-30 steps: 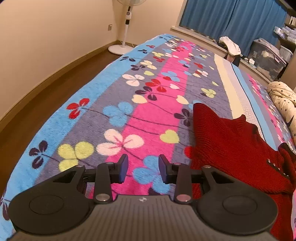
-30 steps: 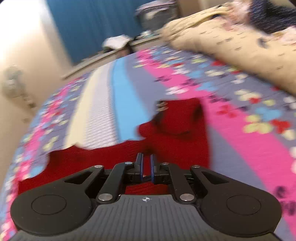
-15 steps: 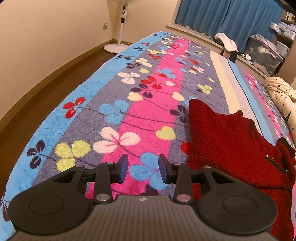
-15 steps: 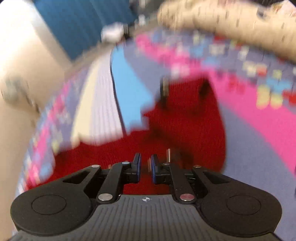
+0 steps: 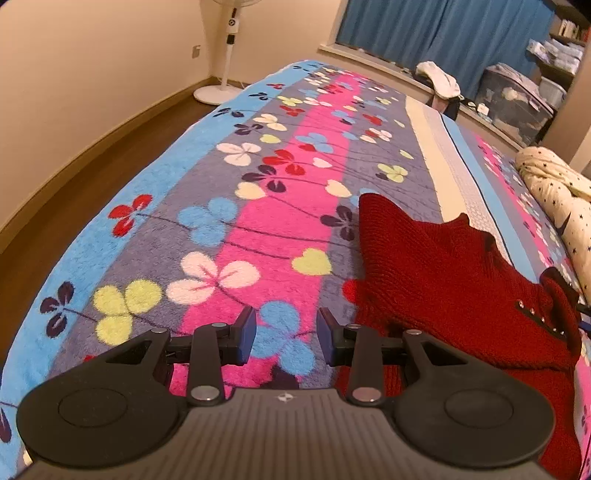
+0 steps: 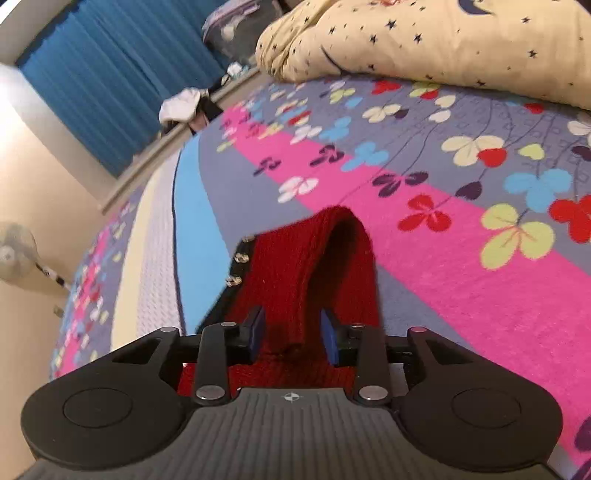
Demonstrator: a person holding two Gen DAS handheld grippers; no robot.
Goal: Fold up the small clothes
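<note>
A small red knitted garment [image 5: 447,280] with a row of metal snaps lies on the flowered blanket [image 5: 236,221], at the right in the left wrist view. My left gripper [image 5: 286,341] is open and empty, just left of the garment's near edge. In the right wrist view a folded-over part of the red garment [image 6: 314,266] stands up between the jaws of my right gripper [image 6: 291,332]. That gripper is open, with the knit lying loose between its fingers.
A cream star-print duvet [image 6: 424,40] lies bunched along the far side of the bed. A standing fan [image 5: 221,48] is on the wooden floor beyond the bed's left edge. Blue curtains [image 5: 443,33], a storage box and loose clothes are at the far end.
My right gripper was shut on the red garment and has opened, after swinging sideways over it. My left gripper stayed open and drifted slightly.
</note>
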